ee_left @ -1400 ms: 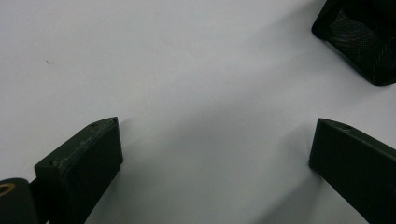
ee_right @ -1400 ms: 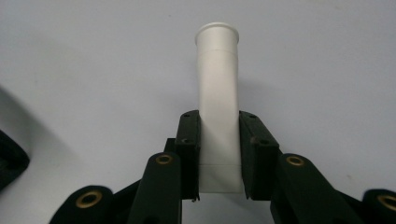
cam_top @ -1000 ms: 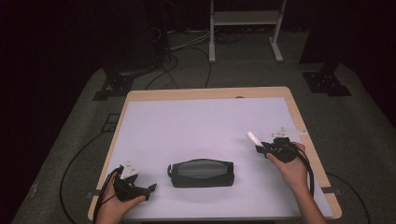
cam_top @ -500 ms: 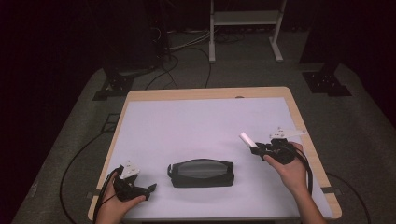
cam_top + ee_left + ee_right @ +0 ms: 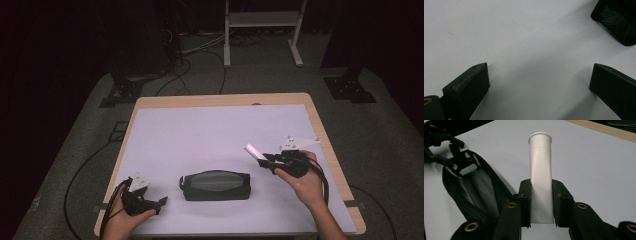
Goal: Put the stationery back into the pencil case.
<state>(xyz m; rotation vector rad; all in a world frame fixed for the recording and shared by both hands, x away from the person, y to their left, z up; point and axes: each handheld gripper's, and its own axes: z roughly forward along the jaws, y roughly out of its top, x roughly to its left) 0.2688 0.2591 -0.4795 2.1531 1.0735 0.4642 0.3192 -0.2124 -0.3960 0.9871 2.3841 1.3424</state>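
A black zip pouch [image 5: 216,185] lies on the white table cover near the front middle; its mouth is unzipped, as the right gripper view shows [image 5: 471,192]. My right gripper [image 5: 267,159] hovers just right of the pouch, shut on a white tube [image 5: 255,151] that points toward the left. The tube [image 5: 541,177] is pinched between both jaws, cap end away from the camera. My left gripper [image 5: 159,202] rests at the front left corner, open, with bare table between its jaws. A corner of the pouch [image 5: 619,22] lies ahead of it.
The wooden table edge [image 5: 325,135] frames the white cover [image 5: 210,135]. Beyond the table, on the dark floor, are cables [image 5: 190,55], a white frame stand [image 5: 260,30] and black stand bases [image 5: 350,87].
My right gripper has carried the white tube leftward and a little down toward the pouch. The left gripper has stayed put.
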